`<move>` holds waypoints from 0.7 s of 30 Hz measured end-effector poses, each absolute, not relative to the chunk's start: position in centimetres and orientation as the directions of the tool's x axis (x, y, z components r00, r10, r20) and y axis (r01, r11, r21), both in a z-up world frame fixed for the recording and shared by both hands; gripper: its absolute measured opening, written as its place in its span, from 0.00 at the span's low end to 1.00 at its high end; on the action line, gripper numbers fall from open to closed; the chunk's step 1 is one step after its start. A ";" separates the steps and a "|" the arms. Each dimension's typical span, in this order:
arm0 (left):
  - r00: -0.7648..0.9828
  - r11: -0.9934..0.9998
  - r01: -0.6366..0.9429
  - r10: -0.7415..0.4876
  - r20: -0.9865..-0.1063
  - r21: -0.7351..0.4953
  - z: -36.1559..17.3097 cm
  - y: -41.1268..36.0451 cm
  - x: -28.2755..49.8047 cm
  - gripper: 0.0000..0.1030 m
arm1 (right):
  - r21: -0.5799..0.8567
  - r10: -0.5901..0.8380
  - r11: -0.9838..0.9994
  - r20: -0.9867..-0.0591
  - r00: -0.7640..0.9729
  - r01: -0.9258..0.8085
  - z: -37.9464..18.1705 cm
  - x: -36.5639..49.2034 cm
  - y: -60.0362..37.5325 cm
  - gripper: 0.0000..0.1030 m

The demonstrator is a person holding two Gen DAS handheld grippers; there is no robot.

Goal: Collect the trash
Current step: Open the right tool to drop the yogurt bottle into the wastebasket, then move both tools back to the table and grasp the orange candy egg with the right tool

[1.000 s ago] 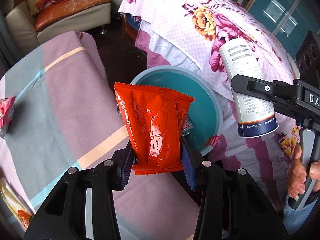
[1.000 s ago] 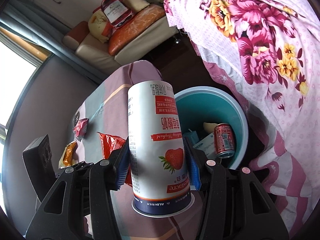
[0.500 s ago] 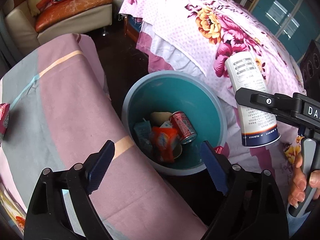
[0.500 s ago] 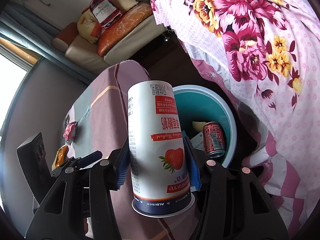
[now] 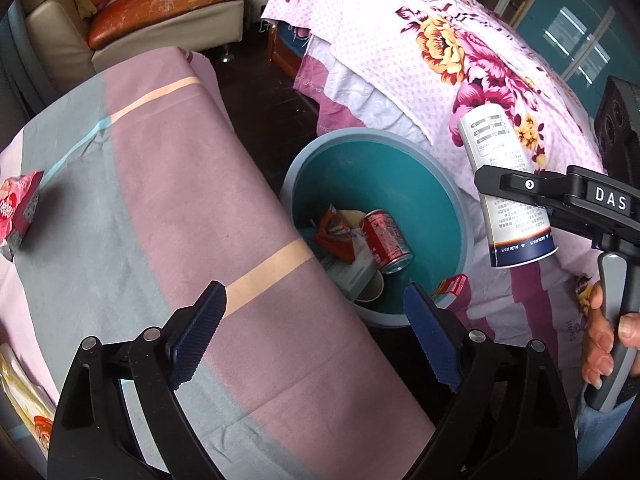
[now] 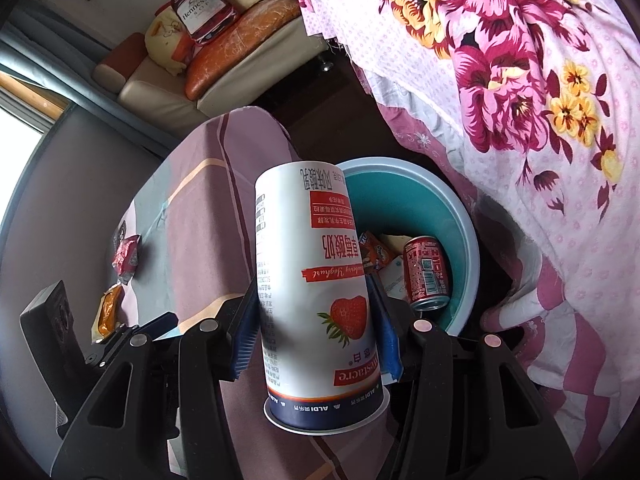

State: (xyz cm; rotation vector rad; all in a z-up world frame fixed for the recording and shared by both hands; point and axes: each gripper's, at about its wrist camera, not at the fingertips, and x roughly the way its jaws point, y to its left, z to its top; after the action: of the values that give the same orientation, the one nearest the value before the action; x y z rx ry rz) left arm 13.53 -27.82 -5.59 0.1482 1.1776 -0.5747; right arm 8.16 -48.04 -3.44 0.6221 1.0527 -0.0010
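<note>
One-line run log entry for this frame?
left tool: open, empty | right tool: gripping yogurt cup | red wrapper: in bin

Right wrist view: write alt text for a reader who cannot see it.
The right gripper clamps an upside-down strawberry yogurt cup beside a teal trash bin holding a red soda can and wrappers. Left, snack packets lie on a striped tablecloth.

The bin (image 5: 456, 216) stands on the floor between the table (image 5: 180, 208) and the bed (image 5: 420, 60). A can (image 5: 386, 240), a wrapper (image 5: 334, 236) and a box lie inside it. Two snack packs (image 6: 126, 258) lie on the table. The sofa (image 5: 168, 28) stands behind the table, with cushions on it.
</note>
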 end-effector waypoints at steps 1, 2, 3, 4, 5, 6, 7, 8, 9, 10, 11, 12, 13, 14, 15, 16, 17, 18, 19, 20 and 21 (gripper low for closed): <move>0.254 0.850 0.491 -0.348 -0.903 -0.190 -5.7 -27.5 13.5 0.88 | 0.476 0.287 0.829 -0.812 0.509 0.292 -3.5 8.2 -48.0 0.48; 0.249 0.851 0.486 -0.350 -0.903 -0.196 -5.8 -27.3 13.5 0.88 | 0.474 0.285 0.829 -0.815 0.504 0.298 -3.6 8.3 -48.0 0.48; 0.242 0.853 0.480 -0.355 -0.903 -0.207 -5.9 -27.0 13.6 0.88 | 0.473 0.286 0.828 -0.818 0.499 0.301 -3.7 8.4 -47.9 0.48; 0.236 0.855 0.471 -0.360 -0.903 -0.217 -6.0 -26.6 13.6 0.88 | 0.474 0.289 0.826 -0.821 0.493 0.305 -3.8 8.5 -47.7 0.55; 0.234 0.856 0.468 -0.361 -0.903 -0.221 -6.0 -26.5 13.5 0.88 | 0.472 0.287 0.827 -0.821 0.494 0.305 -3.8 8.6 -47.6 0.59; 0.234 0.857 0.465 -0.362 -0.902 -0.224 -6.0 -26.3 13.4 0.88 | 0.465 0.281 0.833 -0.823 0.494 0.300 -3.6 8.6 -47.3 0.62; 0.235 0.858 0.463 -0.362 -0.902 -0.224 -6.0 -26.2 13.4 0.88 | 0.463 0.280 0.835 -0.823 0.494 0.298 -3.7 8.6 -47.3 0.62; 0.236 0.859 0.461 -0.361 -0.902 -0.223 -6.0 -26.0 13.3 0.88 | 0.463 0.281 0.836 -0.823 0.494 0.295 -3.6 8.6 -47.2 0.62; 0.238 0.860 0.460 -0.360 -0.902 -0.222 -6.0 -25.8 13.2 0.88 | 0.463 0.282 0.836 -0.822 0.494 0.293 -3.6 8.6 -47.1 0.63; 0.239 0.860 0.460 -0.359 -0.902 -0.221 -5.9 -25.7 13.1 0.88 | 0.461 0.281 0.838 -0.823 0.493 0.292 -3.5 8.5 -47.0 0.64; 0.243 0.861 0.460 -0.358 -0.901 -0.218 -5.8 -25.5 13.0 0.88 | 0.456 0.277 0.841 -0.825 0.492 0.291 -3.4 8.5 -46.8 0.66; 0.246 0.861 0.459 -0.359 -0.901 -0.217 -5.7 -25.4 12.9 0.88 | 0.453 0.274 0.843 -0.826 0.492 0.291 -3.3 8.4 -46.6 0.67; 0.250 0.862 0.459 -0.360 -0.899 -0.217 -5.6 -25.2 12.8 0.88 | 0.450 0.273 0.846 -0.828 0.490 0.287 -3.1 8.3 -46.4 0.68; 0.252 0.862 0.458 -0.360 -0.898 -0.217 -5.5 -25.0 12.7 0.88 | 0.449 0.274 0.846 -0.828 0.490 0.286 -3.0 8.3 -46.1 0.69; 0.255 0.863 0.456 -0.360 -0.897 -0.217 -5.4 -24.8 12.5 0.88 | 0.449 0.275 0.847 -0.828 0.489 0.285 -3.0 8.2 -46.0 0.69; 0.257 0.865 0.453 -0.360 -0.897 -0.218 -5.3 -24.5 12.5 0.88 | 0.445 0.272 0.849 -0.830 0.488 0.284 -2.8 8.1 -45.8 0.69; 0.259 0.866 0.450 -0.361 -0.896 -0.219 -5.2 -24.3 12.4 0.88 | 0.443 0.270 0.851 -0.830 0.488 0.283 -2.7 8.0 -45.7 0.69; 0.261 0.867 0.446 -0.362 -0.895 -0.220 -5.1 -24.0 12.2 0.88 | 0.440 0.267 0.852 -0.831 0.488 0.283 -2.6 7.9 -45.5 0.69; 0.264 0.869 0.441 -0.363 -0.894 -0.222 -5.0 -23.6 12.1 0.88 | 0.437 0.264 0.854 -0.831 0.489 0.283 -2.3 7.8 -45.3 0.70; 0.266 0.871 0.437 -0.364 -0.893 -0.224 -4.9 -23.3 12.0 0.88 | 0.436 0.263 0.854 -0.831 0.490 0.282 -2.2 7.7 -45.0 0.70; 0.268 0.872 0.435 -0.365 -0.892 -0.226 -4.8 -23.1 11.9 0.88 | 0.435 0.262 0.855 -0.831 0.490 0.281 -2.1 7.6 -44.8 0.71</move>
State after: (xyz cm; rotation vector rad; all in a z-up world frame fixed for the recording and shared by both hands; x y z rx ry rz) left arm 11.91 -23.06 -4.80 0.0688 1.1823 -0.5399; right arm 7.62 -44.84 -2.08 0.5725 1.0752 -0.0121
